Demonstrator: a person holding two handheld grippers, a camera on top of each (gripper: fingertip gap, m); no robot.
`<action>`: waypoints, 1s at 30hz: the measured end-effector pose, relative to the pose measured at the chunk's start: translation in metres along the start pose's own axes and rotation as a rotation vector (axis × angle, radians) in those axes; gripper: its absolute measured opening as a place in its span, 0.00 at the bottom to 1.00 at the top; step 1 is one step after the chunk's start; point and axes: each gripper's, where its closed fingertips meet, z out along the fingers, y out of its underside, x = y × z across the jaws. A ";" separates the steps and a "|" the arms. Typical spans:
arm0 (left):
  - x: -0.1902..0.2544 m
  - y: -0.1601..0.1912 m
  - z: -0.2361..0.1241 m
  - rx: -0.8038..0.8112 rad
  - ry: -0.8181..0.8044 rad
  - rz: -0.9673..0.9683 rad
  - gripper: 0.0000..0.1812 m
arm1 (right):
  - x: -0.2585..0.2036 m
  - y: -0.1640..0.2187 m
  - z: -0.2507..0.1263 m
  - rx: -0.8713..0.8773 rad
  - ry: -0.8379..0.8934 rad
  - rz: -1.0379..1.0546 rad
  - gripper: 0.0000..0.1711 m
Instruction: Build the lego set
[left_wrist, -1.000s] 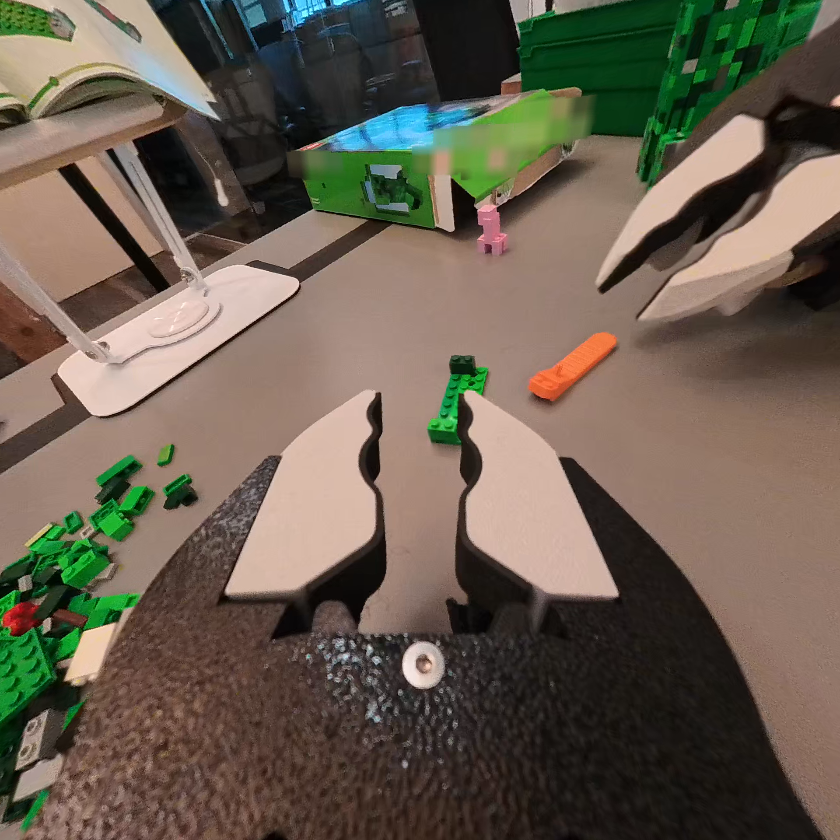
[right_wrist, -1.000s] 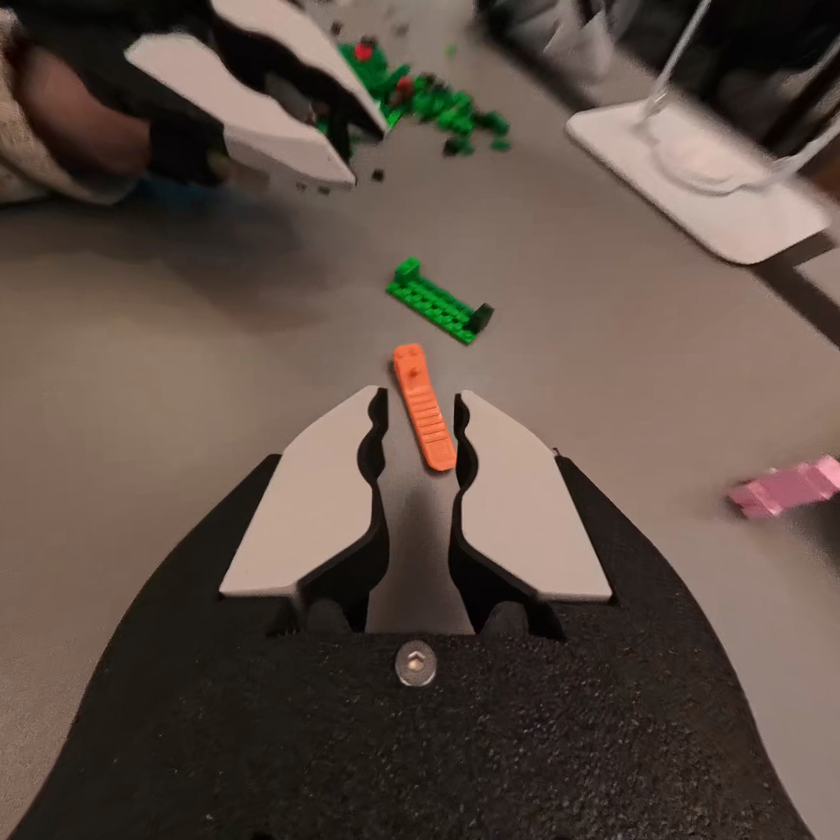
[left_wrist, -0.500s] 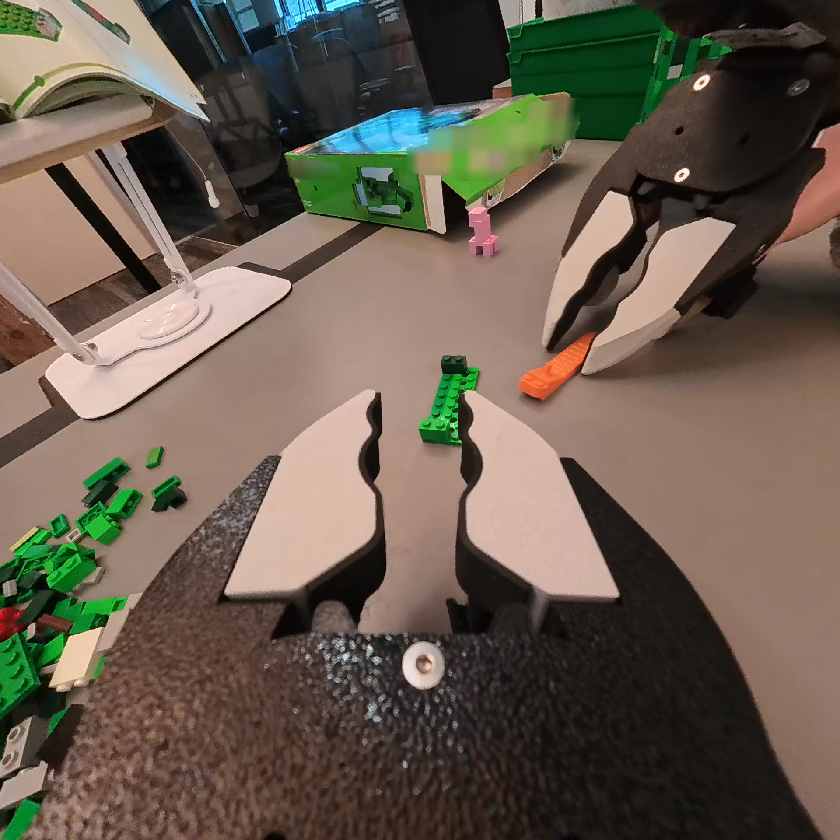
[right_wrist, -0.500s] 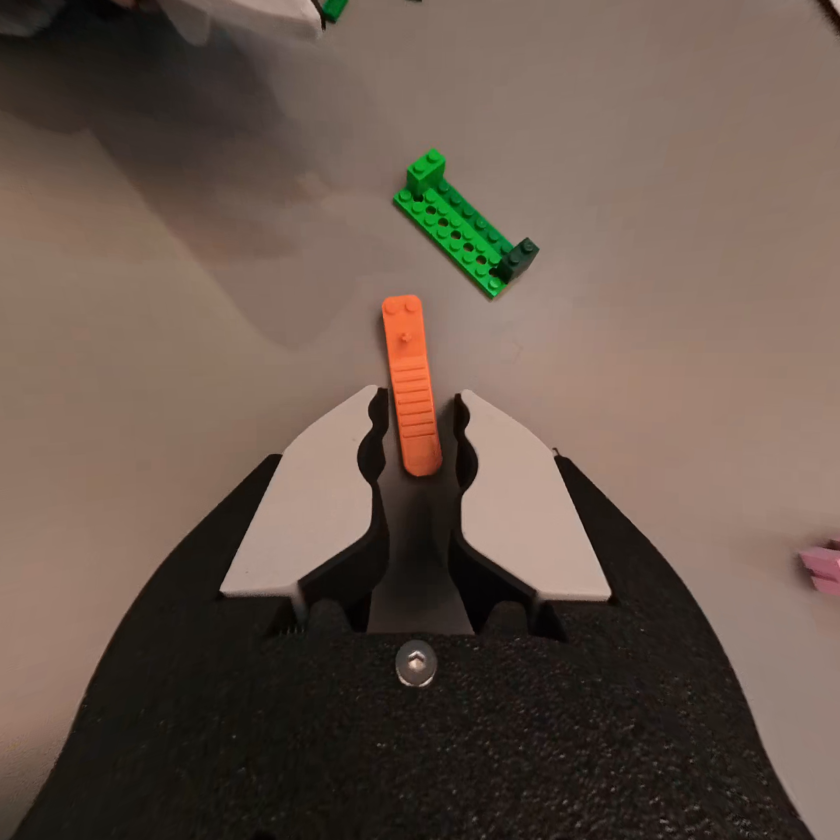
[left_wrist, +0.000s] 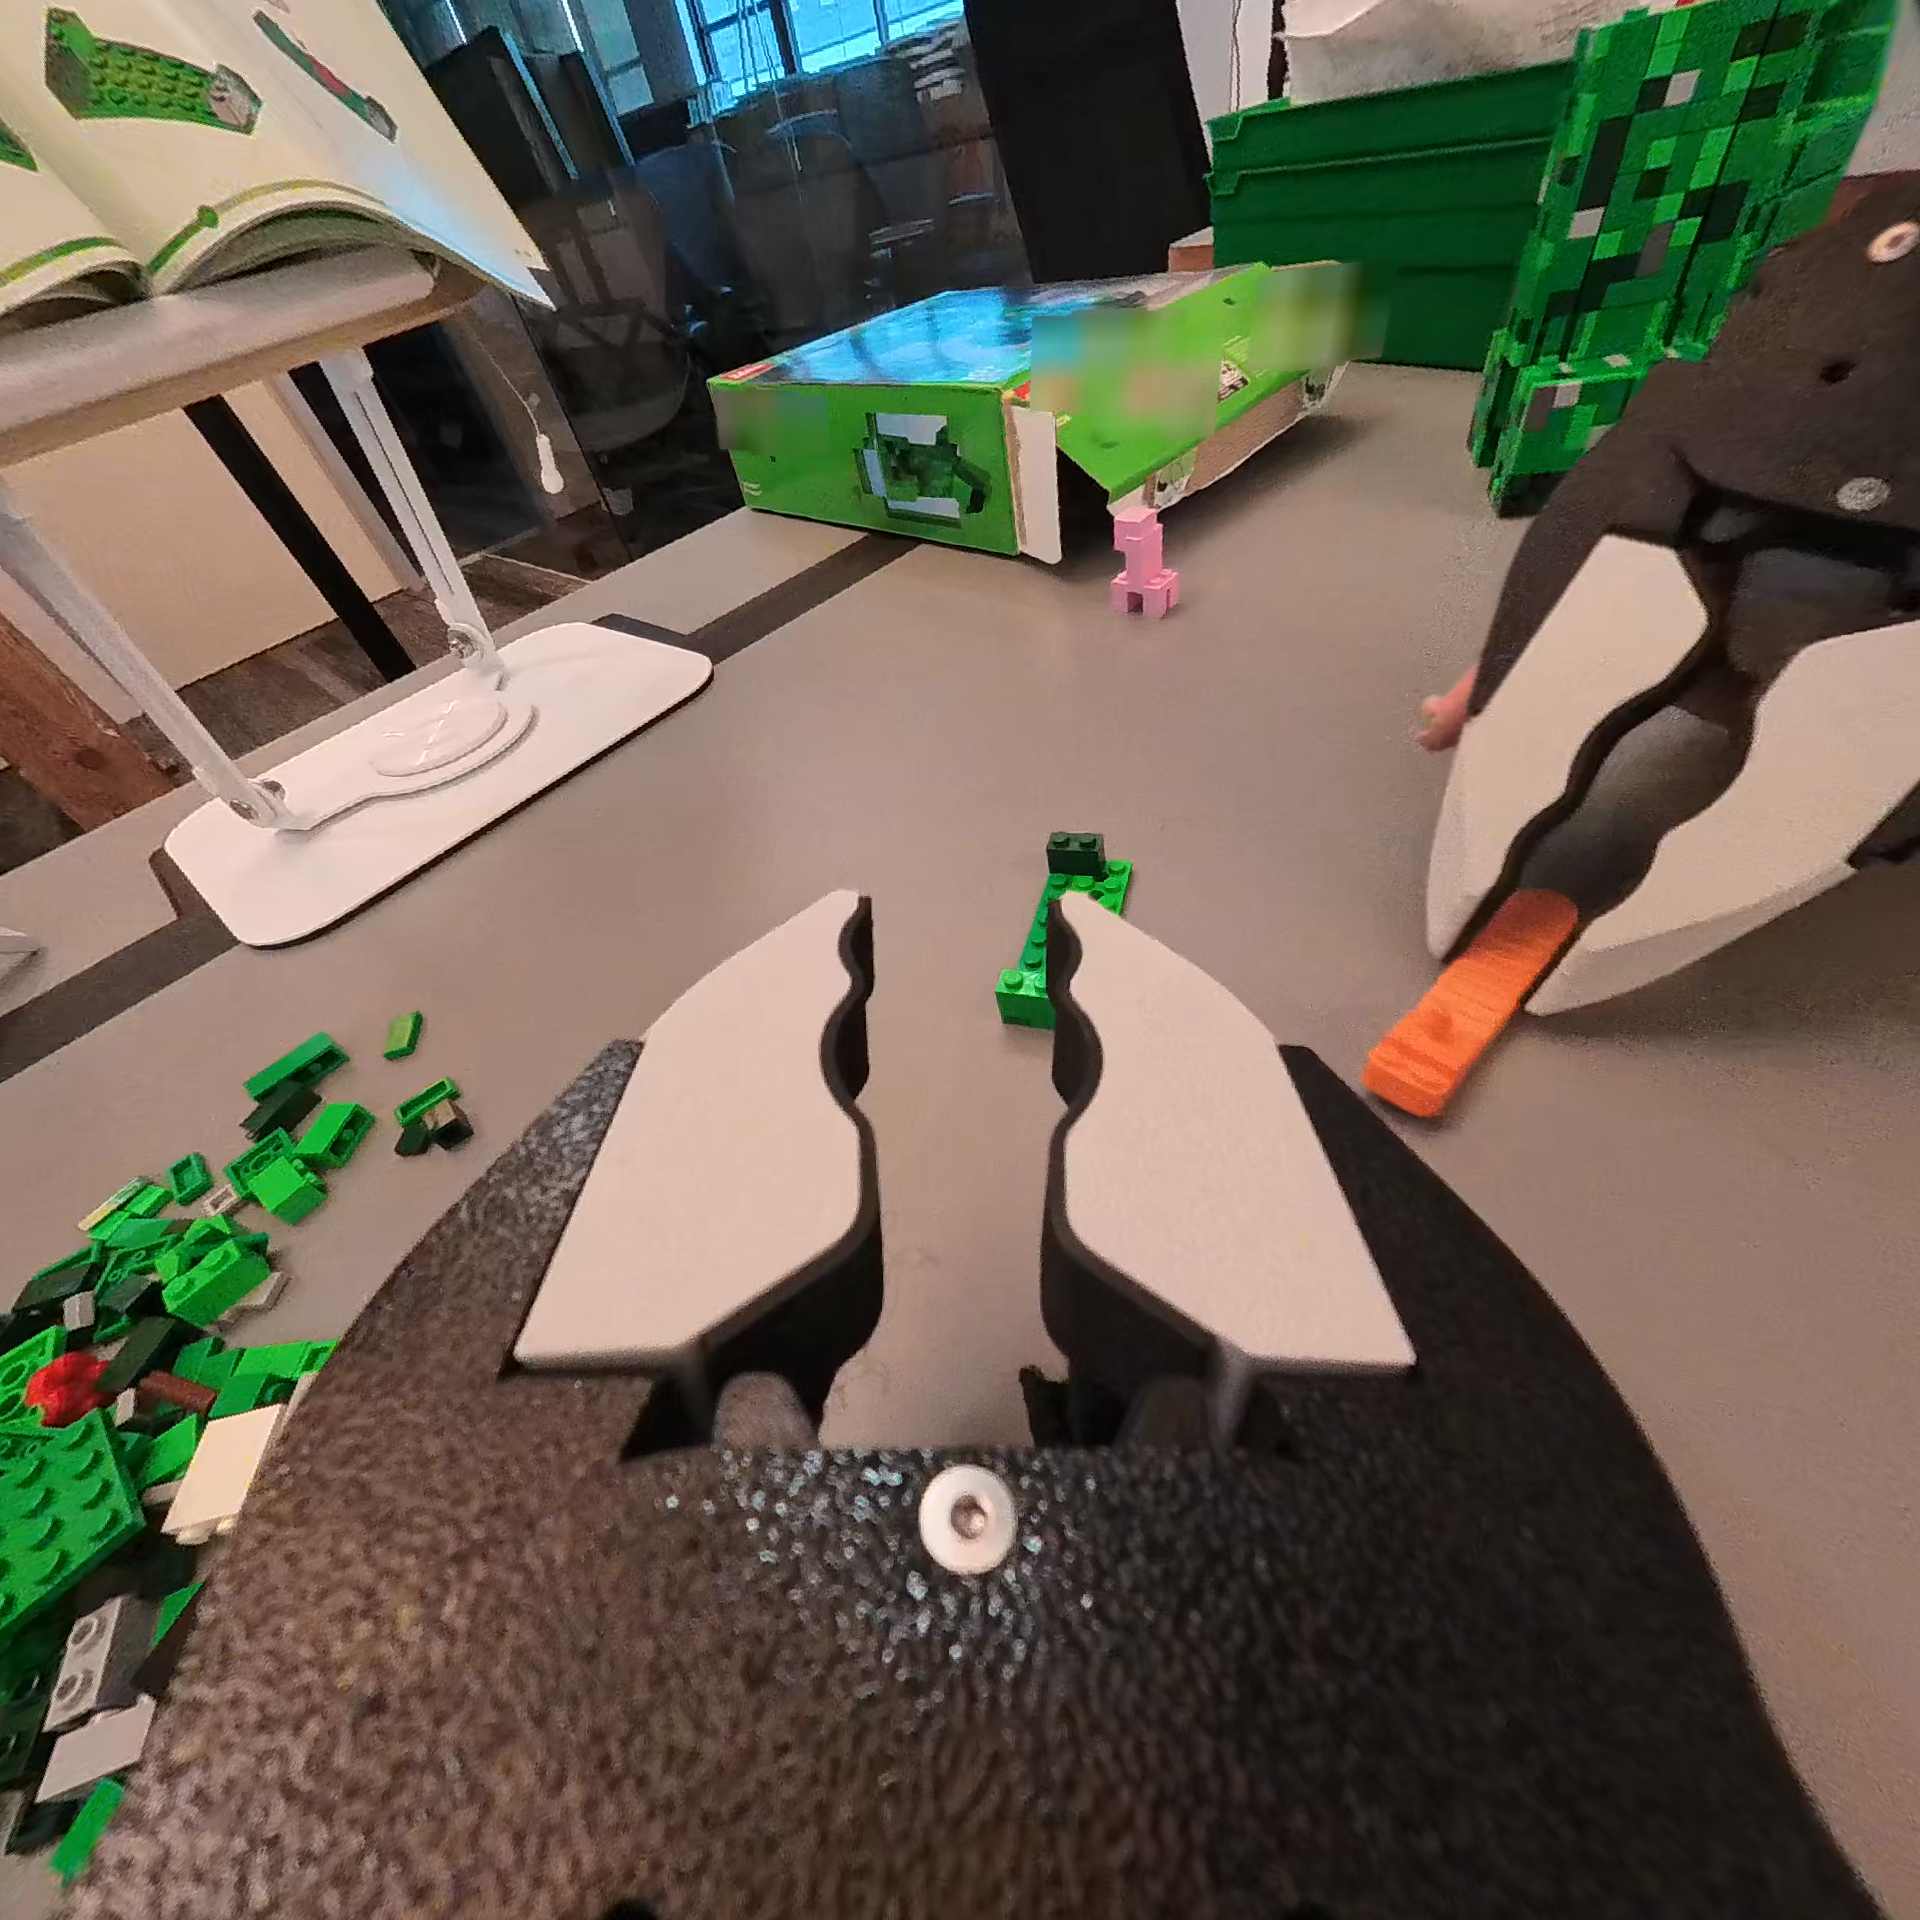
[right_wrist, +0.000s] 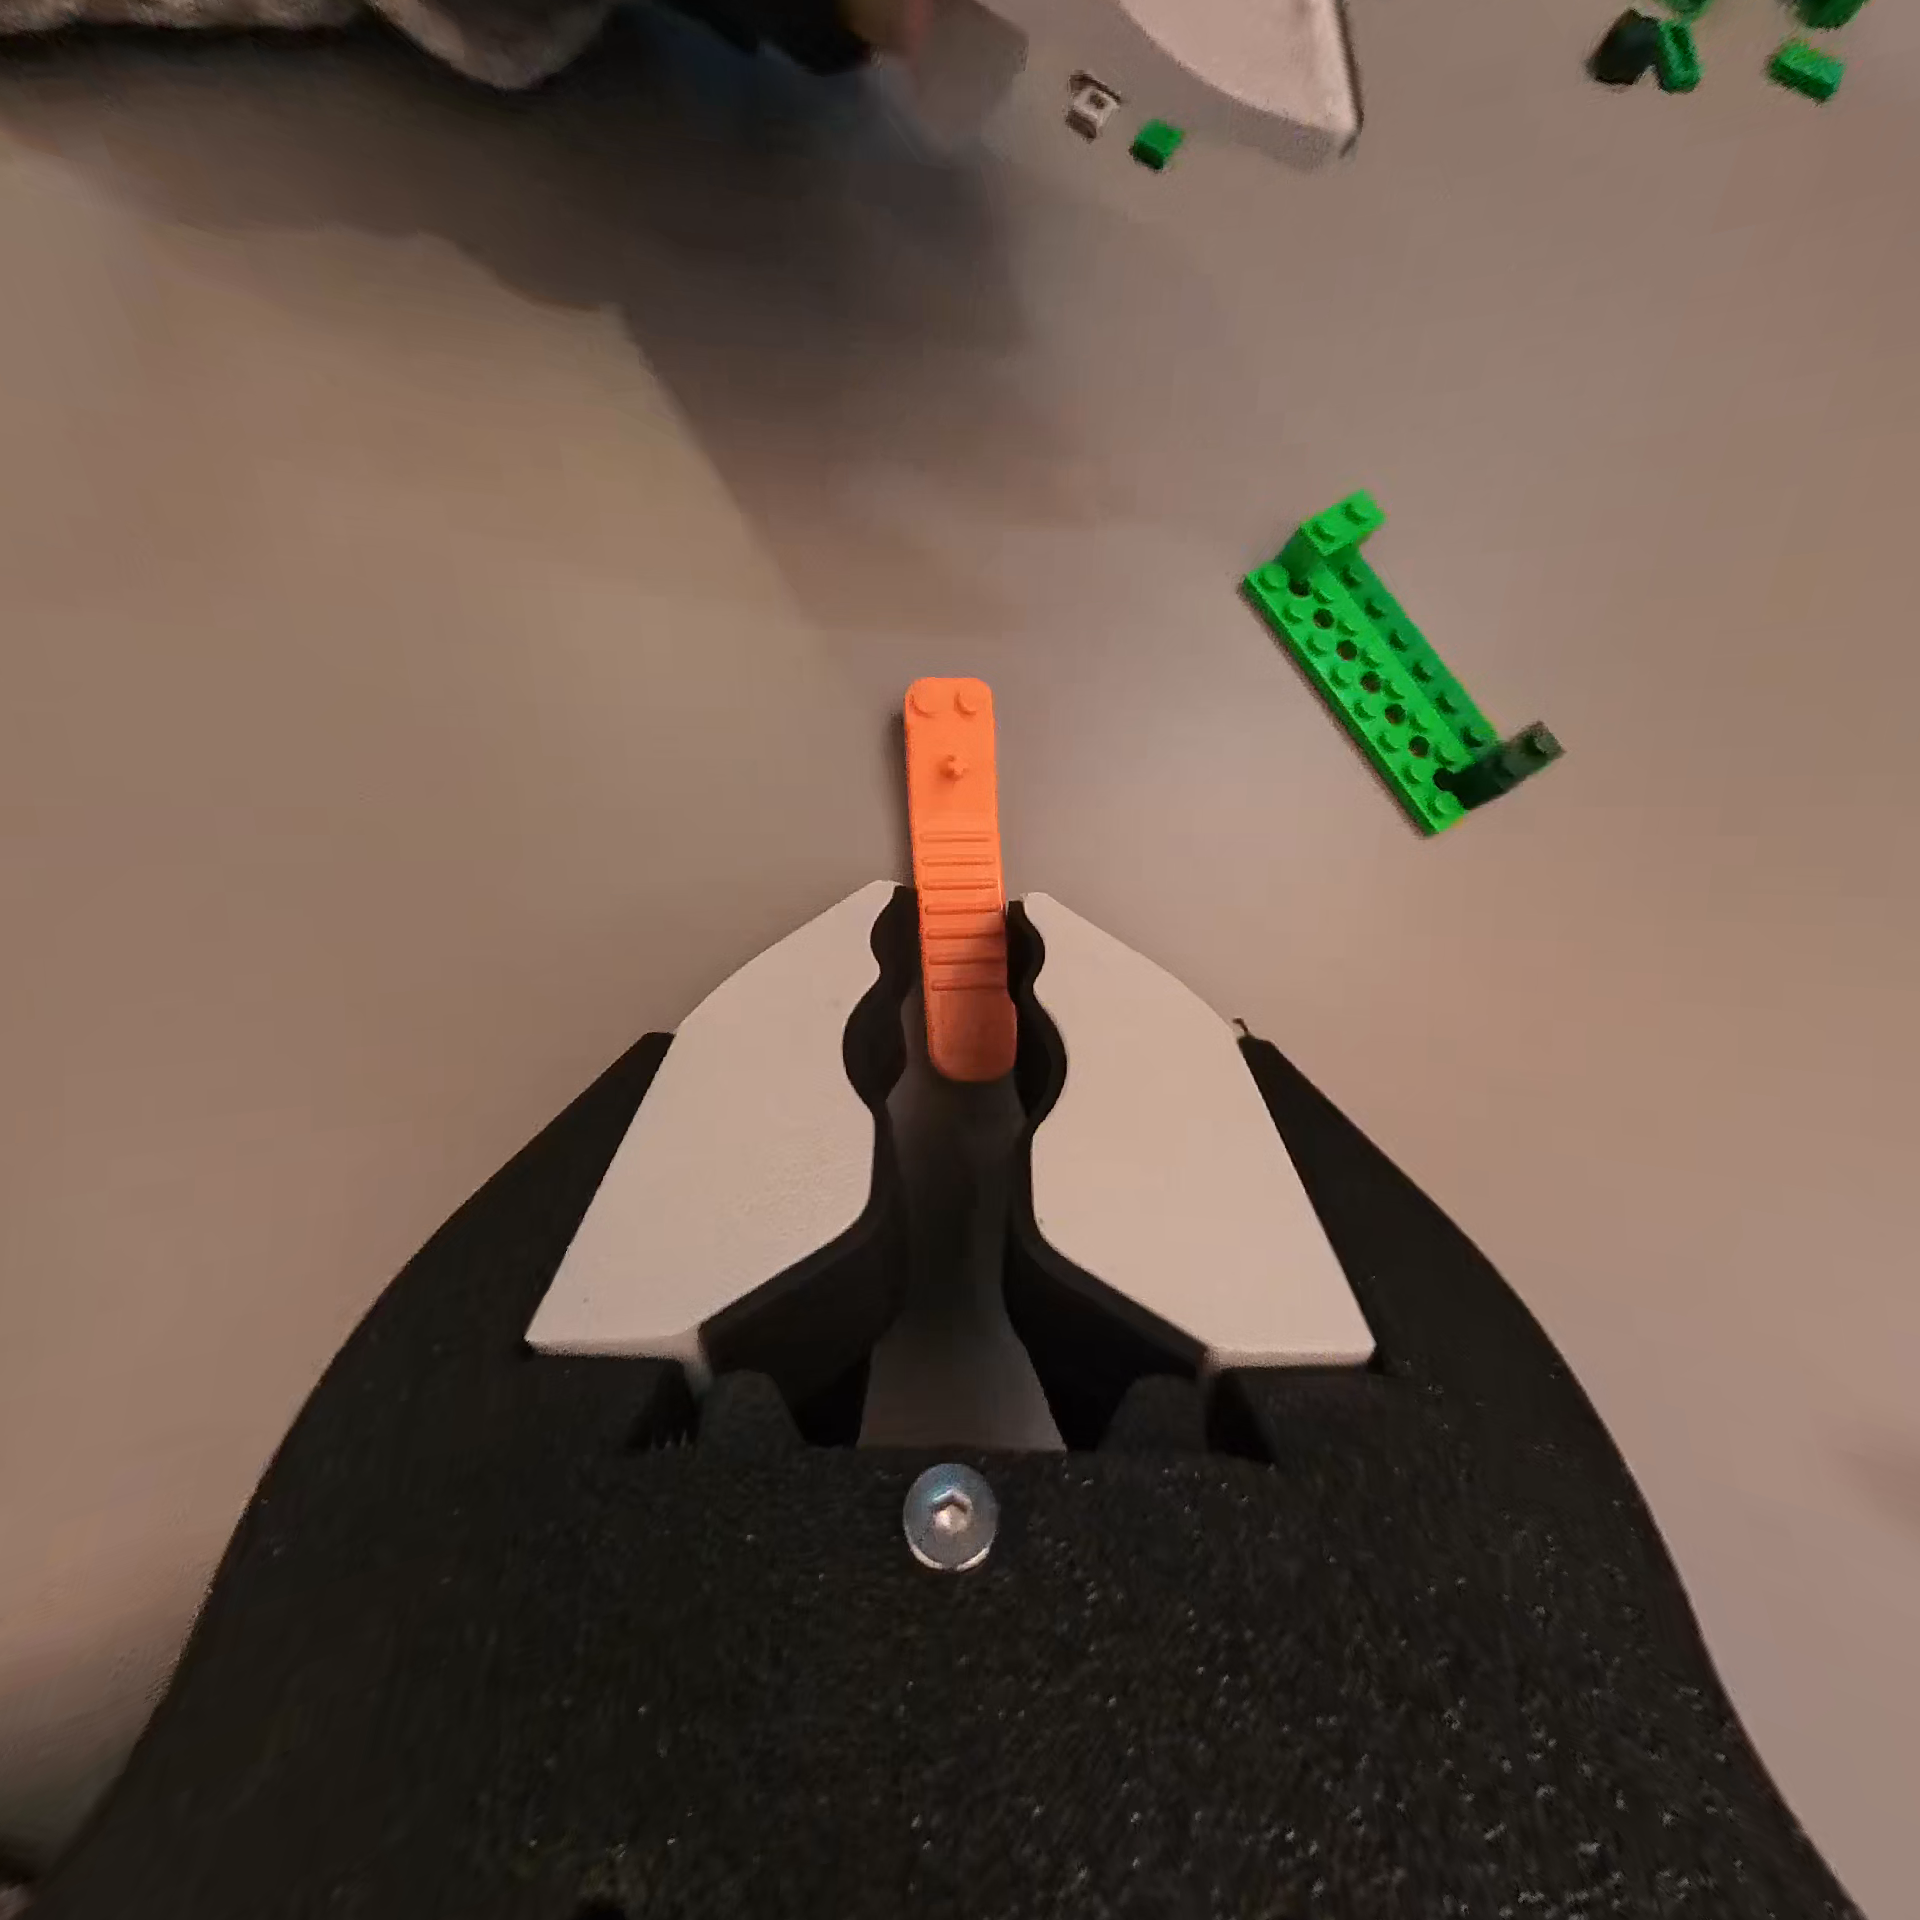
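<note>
An orange brick separator (right_wrist: 951, 769) lies lengthwise between the fingers of my right gripper (right_wrist: 958, 894), which is shut on its ribbed end; its studded end points away over the grey table. In the left wrist view the right gripper (left_wrist: 1496, 971) holds the separator (left_wrist: 1455, 1029) slanting down to the table. A long green plate with a brick at each end (right_wrist: 1371, 665) lies to the right of it. My left gripper (left_wrist: 958, 904) is open and empty, and the green plate (left_wrist: 1091, 883) lies just past its right fingertip.
A pile of loose green bricks (left_wrist: 156, 1299) lies at the left. A white book stand base (left_wrist: 436, 769) holds an open instruction booklet (left_wrist: 208, 135). A green set box (left_wrist: 894, 457), a pink figure (left_wrist: 1143, 561), a built green block figure (left_wrist: 1662, 208) and green crates (left_wrist: 1371, 208) stand at the back.
My right gripper came down over the orange separator and its fingers closed on the ribbed end. The left gripper stayed open and shifted only slightly.
</note>
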 end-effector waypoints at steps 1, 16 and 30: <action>0.000 0.000 0.000 -0.001 0.000 0.002 0.17 | -0.001 0.000 0.002 -0.003 -0.002 -0.005 0.09; 0.002 0.000 0.000 0.004 -0.002 0.012 0.18 | 0.118 0.018 -0.099 0.382 0.930 0.050 0.16; 0.005 0.001 0.001 0.000 0.007 0.020 0.18 | 0.126 0.025 -0.141 0.526 1.124 0.148 0.13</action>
